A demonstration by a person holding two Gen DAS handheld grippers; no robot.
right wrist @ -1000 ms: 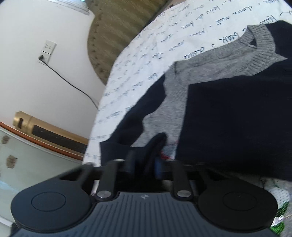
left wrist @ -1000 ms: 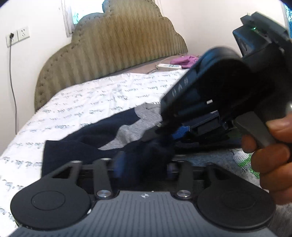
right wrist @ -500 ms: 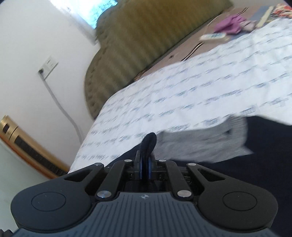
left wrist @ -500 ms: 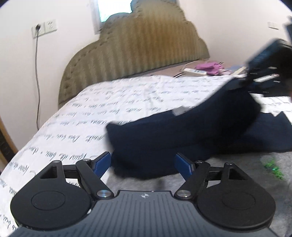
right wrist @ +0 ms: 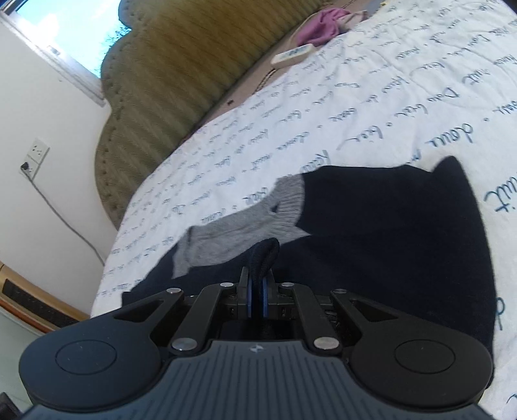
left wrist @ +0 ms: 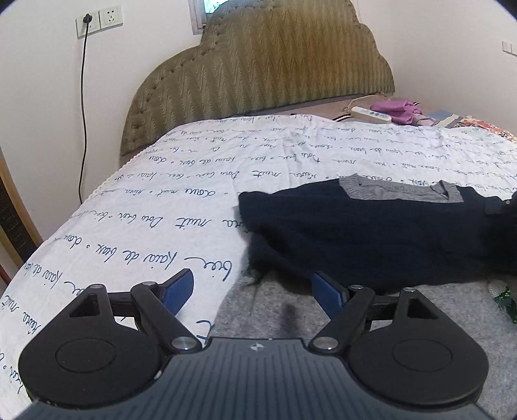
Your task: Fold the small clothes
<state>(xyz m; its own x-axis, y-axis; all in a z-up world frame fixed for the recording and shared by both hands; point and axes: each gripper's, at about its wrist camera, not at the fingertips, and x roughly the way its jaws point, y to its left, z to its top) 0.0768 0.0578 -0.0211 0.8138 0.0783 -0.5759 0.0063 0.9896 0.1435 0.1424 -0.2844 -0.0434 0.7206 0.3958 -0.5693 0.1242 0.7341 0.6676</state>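
Grey knit, soft and fuzzy, fills the nearest ground under the left gripper [left wrist: 253, 292], whose blue-padded fingers [left wrist: 177, 290] have just been opening and now stand spread wide with nothing pinched between them, only the sweater's [left wrist: 371, 232] grey body below. Just beyond, toward 1 o'clock, a dark navy sleeve lies folded across that body, its ribbed grey neckband [left wrist: 400, 190] showing past the fold at the far edge. In the right wrist view the right gripper [right wrist: 257, 299] has its fingers pressed together on a bunched tuft of the navy knit, which stands up from between the blue pads; the grey neckband sits at 11 o'clock from them and the navy cloth spreads away to 2 o'clock. The garment rests on the bed's white bedsheet [left wrist: 161, 206], printed with looping blue script. Farther off at 1 o'clock a white remote [left wrist: 371, 114] and a crumpled purple cloth [left wrist: 395, 110] lie near the padded olive headboard [left wrist: 258, 71], which has a zigzag weave and scalloped top. At 10 o'clock a wall socket [left wrist: 98, 20] holds a black cord hanging down the pale wall.
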